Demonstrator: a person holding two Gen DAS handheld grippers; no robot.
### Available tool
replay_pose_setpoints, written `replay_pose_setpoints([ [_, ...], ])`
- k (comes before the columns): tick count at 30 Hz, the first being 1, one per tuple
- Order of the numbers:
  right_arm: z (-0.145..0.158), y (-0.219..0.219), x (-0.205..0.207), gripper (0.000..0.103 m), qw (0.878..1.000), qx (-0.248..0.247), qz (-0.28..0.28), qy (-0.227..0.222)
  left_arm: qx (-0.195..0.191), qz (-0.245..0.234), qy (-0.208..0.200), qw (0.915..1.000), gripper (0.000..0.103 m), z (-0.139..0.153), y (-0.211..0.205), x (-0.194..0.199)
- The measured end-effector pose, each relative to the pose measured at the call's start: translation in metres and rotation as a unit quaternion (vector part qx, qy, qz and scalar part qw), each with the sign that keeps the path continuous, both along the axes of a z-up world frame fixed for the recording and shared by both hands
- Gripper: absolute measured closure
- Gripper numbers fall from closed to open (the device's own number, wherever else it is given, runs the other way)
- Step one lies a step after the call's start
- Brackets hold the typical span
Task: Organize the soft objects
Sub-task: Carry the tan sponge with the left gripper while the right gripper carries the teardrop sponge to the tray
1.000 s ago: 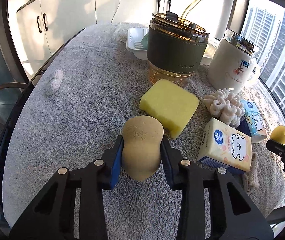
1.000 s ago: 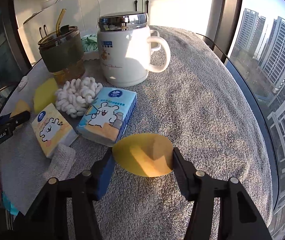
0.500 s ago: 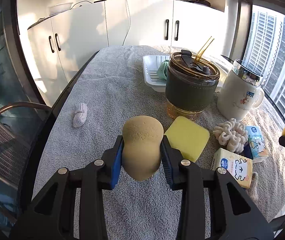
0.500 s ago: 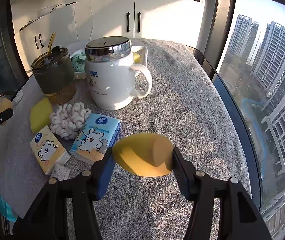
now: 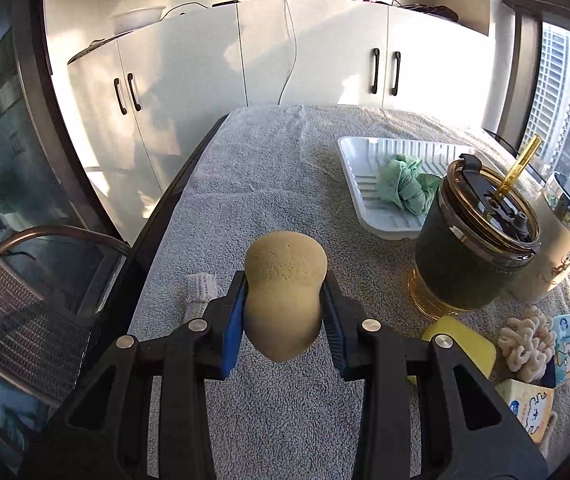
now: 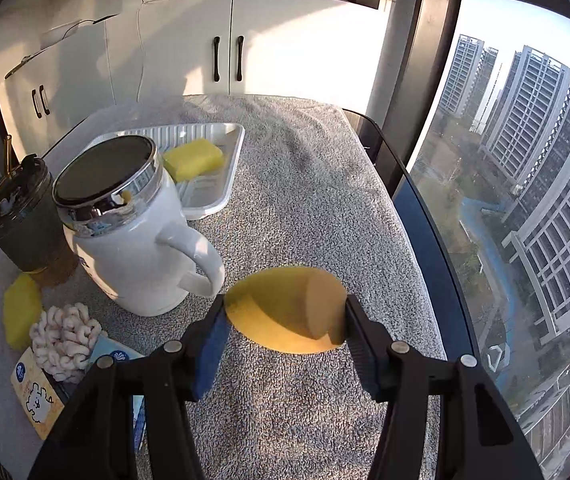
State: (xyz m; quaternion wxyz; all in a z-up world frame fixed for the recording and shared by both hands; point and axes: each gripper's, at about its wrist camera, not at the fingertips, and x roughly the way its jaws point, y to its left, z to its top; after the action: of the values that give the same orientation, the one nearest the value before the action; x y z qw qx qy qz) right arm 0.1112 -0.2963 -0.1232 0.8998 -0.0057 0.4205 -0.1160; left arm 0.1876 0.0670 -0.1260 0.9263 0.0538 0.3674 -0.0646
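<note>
The white mug point(image 6: 133, 240) hides part of the tray point(image 6: 233, 168).

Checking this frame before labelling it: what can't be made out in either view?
- White ribbed tray, left wrist view: its right part is hidden behind the dark green tumbler.
- Yellow tissue pack, right wrist view: cut off by the right tool's arm.
- White mug print: too small.

Two sponges point(image 6: 193, 159) point(image 6: 21, 310), two cups point(image 6: 125, 232) point(image 6: 25, 224).

Left gripper point(image 5: 283, 312), right gripper point(image 6: 285, 316): matte black angular fingers with triangular cut-outs, silver round screws, blue ribbed pads point(image 5: 232, 328).
</note>
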Motion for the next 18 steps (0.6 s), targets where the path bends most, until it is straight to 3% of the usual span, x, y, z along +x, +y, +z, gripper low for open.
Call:
replay_pose_setpoints([
  [11,0.007,-0.028,0.076,0.044,1.0,-0.004,-0.004,0.005,0.016,-0.015,-0.026,0.9994,0.07,0.007,-0.007,0.072],
  [18,0.014,-0.032,0.123,0.044,1.0,-0.004,0.007,0.006,0.032,-0.057,-0.046,0.9968,0.07,0.017,-0.03,0.113],
])
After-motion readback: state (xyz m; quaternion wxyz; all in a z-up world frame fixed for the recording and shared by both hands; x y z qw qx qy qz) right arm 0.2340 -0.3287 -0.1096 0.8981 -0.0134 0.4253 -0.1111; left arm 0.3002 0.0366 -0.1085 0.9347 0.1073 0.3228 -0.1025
